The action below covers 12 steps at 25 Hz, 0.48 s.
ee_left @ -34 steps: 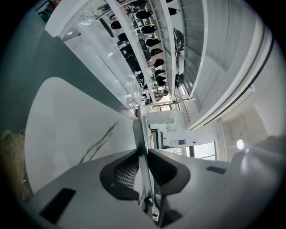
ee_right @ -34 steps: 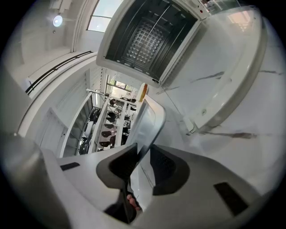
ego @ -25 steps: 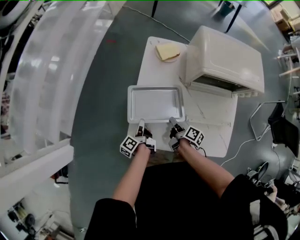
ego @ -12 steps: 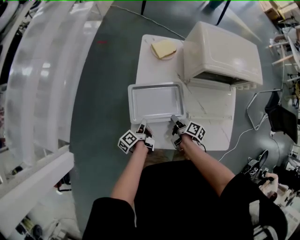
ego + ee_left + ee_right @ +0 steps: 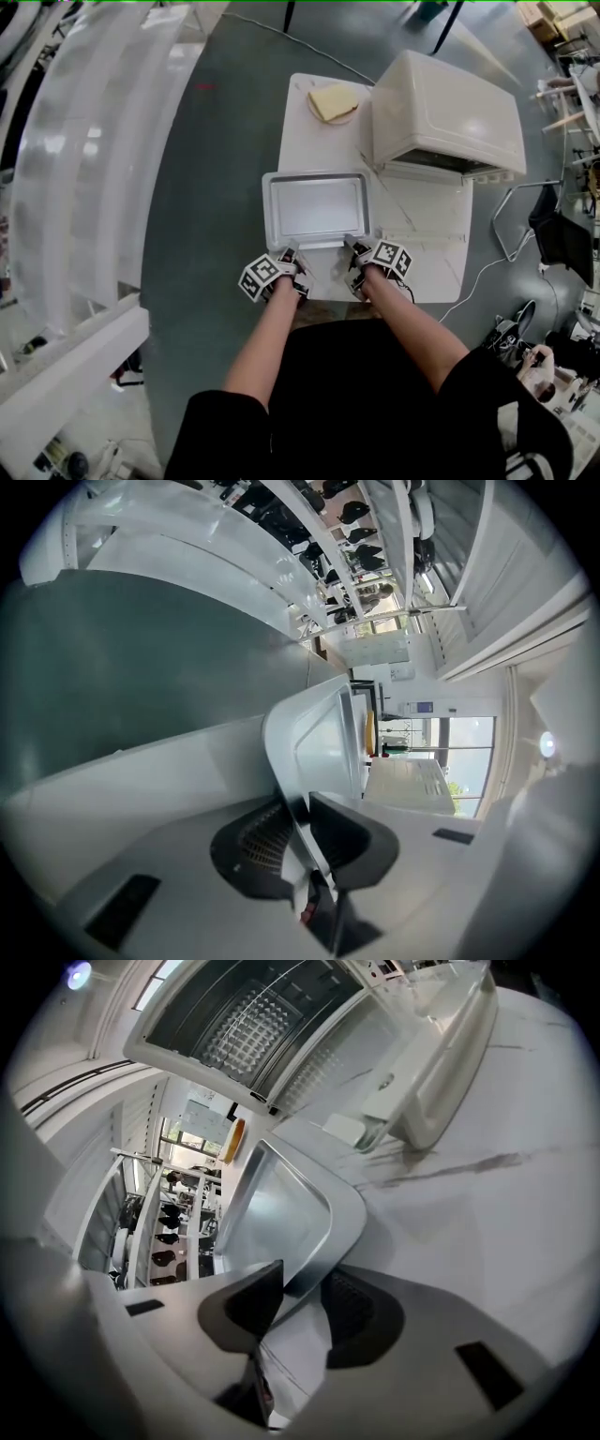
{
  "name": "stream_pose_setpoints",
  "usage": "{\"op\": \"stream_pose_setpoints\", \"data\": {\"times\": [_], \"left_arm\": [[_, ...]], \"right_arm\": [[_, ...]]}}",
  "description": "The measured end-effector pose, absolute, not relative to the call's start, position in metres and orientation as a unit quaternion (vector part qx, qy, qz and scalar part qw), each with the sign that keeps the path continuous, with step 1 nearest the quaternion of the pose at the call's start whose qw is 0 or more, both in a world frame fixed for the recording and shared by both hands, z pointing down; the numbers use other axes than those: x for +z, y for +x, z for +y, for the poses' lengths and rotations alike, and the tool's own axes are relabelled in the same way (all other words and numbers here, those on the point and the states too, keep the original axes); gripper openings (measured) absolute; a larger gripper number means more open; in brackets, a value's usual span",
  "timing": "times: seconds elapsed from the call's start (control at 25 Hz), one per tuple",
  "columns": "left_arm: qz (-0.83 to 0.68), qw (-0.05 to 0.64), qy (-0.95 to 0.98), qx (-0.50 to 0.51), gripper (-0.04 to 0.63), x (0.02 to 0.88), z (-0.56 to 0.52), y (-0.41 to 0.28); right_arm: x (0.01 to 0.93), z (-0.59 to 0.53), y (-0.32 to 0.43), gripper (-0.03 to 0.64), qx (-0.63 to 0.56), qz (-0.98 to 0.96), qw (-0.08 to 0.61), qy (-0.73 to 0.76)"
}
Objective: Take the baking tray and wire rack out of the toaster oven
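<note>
Head view: both forearms [image 5: 272, 337] reach up from the bottom edge to the near side of the white surface [image 5: 422, 267].

- The left tool [image 5: 292, 250] and right tool [image 5: 351, 247] sit on the near long rim of the baking tray [image 5: 316, 208], one toward each near corner.
- Left gripper view: the jaws stand narrow, with the pads pressed on the tray rim from both sides. We log the tray as gripped here.
- Right gripper view: the jaws have just been opening. The rim near the tray corner lies between them, with a clear gap at one pad, so we see no clamp on this side.
- The tray is outside the toaster oven [image 5: 448, 108], empty, with its long side across our view. Its left end reaches past the left edge of the surface. We cannot tell whether it rests fully on the surface.
- Just right of the tray, the oven door [image 5: 424, 208] is folded down flat toward us. The oven body stands behind it, on the far right of the surface.
- Right gripper view: the wire rack [image 5: 239, 1021] sits inside the open oven cavity.
- At the far left corner of the surface, a slice of bread [image 5: 334, 101] lies on a small plate [image 5: 345, 119]. It is well apart from the tray.
</note>
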<state>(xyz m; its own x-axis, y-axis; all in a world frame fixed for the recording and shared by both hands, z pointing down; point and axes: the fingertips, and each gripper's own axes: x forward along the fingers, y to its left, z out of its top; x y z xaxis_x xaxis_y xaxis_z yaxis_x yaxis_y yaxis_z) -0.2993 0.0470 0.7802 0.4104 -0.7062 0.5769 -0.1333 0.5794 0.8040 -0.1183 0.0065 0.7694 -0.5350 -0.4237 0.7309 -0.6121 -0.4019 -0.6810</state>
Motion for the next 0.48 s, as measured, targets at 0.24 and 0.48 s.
{"op": "stream_pose_setpoints", "data": {"times": [0.24, 0.48], "left_arm": [[-0.517, 0.753, 0.353, -0.202, 0.067, 0.7855, 0.0507, -0.2977], [-0.527, 0.756, 0.314, -0.227, 0.058, 0.7882, 0.0515, -0.2984]], "right_arm": [[0.766, 0.0075, -0.1178, 0.154, 0.676, -0.552, 0.114, 0.475], [0.7648, 0.0134, -0.1149, 0.223, 0.659, -0.561, 0.175, 0.469]]}}
